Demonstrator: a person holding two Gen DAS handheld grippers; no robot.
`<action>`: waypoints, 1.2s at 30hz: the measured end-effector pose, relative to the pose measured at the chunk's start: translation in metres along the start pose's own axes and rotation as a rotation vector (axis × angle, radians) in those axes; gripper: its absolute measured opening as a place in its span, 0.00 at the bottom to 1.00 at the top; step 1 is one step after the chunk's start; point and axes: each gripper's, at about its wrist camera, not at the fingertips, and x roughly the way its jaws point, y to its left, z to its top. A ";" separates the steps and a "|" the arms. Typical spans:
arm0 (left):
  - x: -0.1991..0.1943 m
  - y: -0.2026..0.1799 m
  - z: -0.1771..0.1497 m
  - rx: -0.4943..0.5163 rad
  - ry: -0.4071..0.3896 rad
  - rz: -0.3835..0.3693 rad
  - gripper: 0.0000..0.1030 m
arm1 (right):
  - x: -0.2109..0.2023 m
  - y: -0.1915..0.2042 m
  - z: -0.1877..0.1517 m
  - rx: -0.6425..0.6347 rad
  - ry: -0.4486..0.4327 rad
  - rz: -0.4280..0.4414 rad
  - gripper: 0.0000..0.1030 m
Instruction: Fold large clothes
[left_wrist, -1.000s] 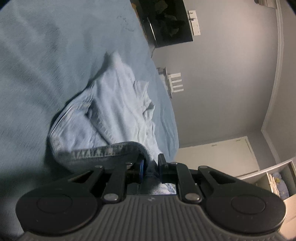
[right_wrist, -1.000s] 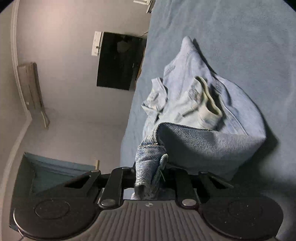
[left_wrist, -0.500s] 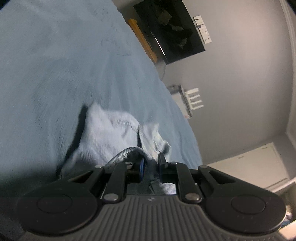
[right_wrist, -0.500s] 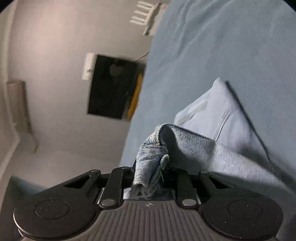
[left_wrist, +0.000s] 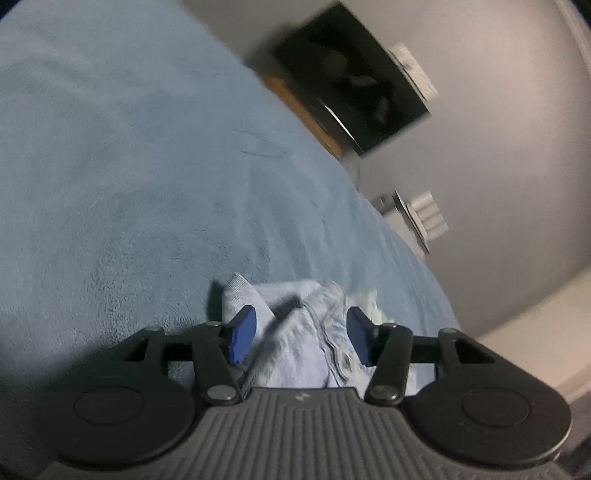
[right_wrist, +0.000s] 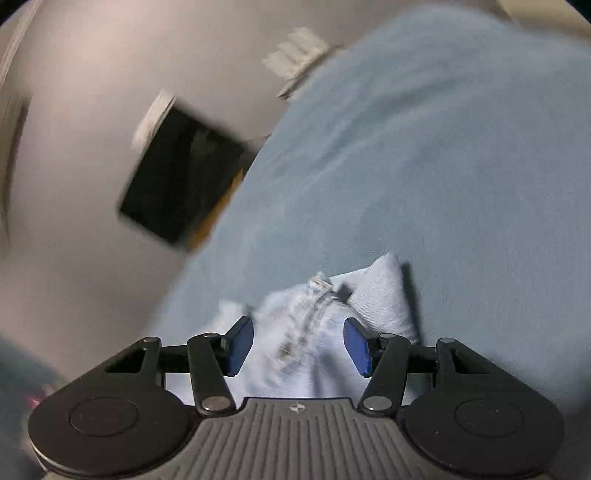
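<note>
Light blue denim jeans (left_wrist: 295, 347) lie bunched on the blue bedspread (left_wrist: 129, 166), low in both wrist views. My left gripper (left_wrist: 301, 338) is open, its blue pads (left_wrist: 242, 334) spread either side of the denim, holding nothing. My right gripper (right_wrist: 299, 345) is also open above the same jeans (right_wrist: 314, 332), with a pale corner of fabric sticking out to the right. Both views are motion-blurred. Most of the garment is hidden beneath the grippers.
The bedspread (right_wrist: 424, 166) fills most of both views. A black screen (left_wrist: 351, 81) hangs on the grey wall past the bed's edge, above a wooden piece. A white router with antennas (left_wrist: 424, 218) stands by the wall.
Both grippers were shut on denim edges and have opened, letting the jeans drop onto the bed. Both have drawn back over the bunched garment, so less of it shows.
</note>
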 end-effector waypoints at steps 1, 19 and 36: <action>0.000 -0.004 -0.003 0.053 0.011 0.004 0.50 | 0.001 0.006 -0.002 -0.073 0.007 0.001 0.57; 0.063 -0.042 -0.048 0.714 0.075 0.321 0.09 | 0.054 0.044 -0.032 -0.551 -0.002 -0.362 0.02; -0.008 -0.084 -0.183 0.980 -0.069 0.296 0.55 | -0.062 0.075 -0.158 -0.756 -0.170 -0.134 0.66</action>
